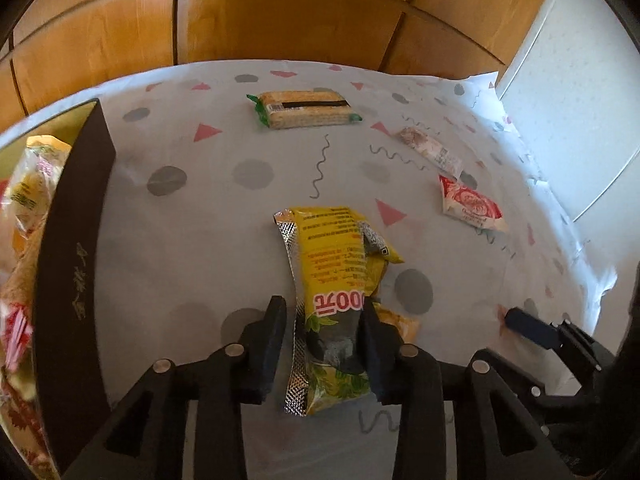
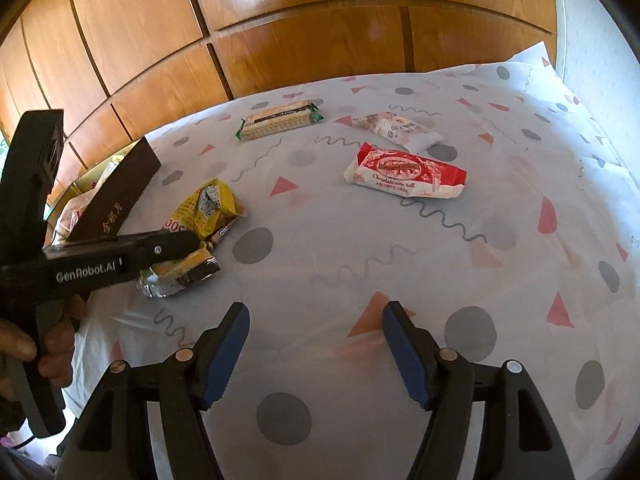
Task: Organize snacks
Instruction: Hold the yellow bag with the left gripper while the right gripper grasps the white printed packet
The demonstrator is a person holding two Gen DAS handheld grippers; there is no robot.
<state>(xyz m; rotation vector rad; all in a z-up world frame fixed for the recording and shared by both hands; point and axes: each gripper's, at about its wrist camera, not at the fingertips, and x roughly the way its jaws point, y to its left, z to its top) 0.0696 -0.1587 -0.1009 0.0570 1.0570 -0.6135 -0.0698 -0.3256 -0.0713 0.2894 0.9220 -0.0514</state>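
Note:
A yellow snack packet (image 1: 336,280) lies on the patterned cloth, its near end between the fingers of my left gripper (image 1: 324,320). The jaws stand open around it, the right finger touching it, the left one apart. It also shows in the right wrist view (image 2: 200,220) under the left gripper (image 2: 188,242). A dark box (image 1: 68,272) holding several snacks stands at the left. A cracker pack (image 1: 304,109), a pale packet (image 1: 430,148) and a red-and-white corn roll packet (image 1: 470,204) lie farther off. My right gripper (image 2: 316,320) is open and empty above the cloth.
The cloth-covered table (image 2: 360,260) ends at the right against a white wall (image 1: 580,100). Wooden cabinet doors (image 2: 280,40) stand behind the table. The right gripper's fingertip (image 1: 528,326) shows at the lower right of the left wrist view.

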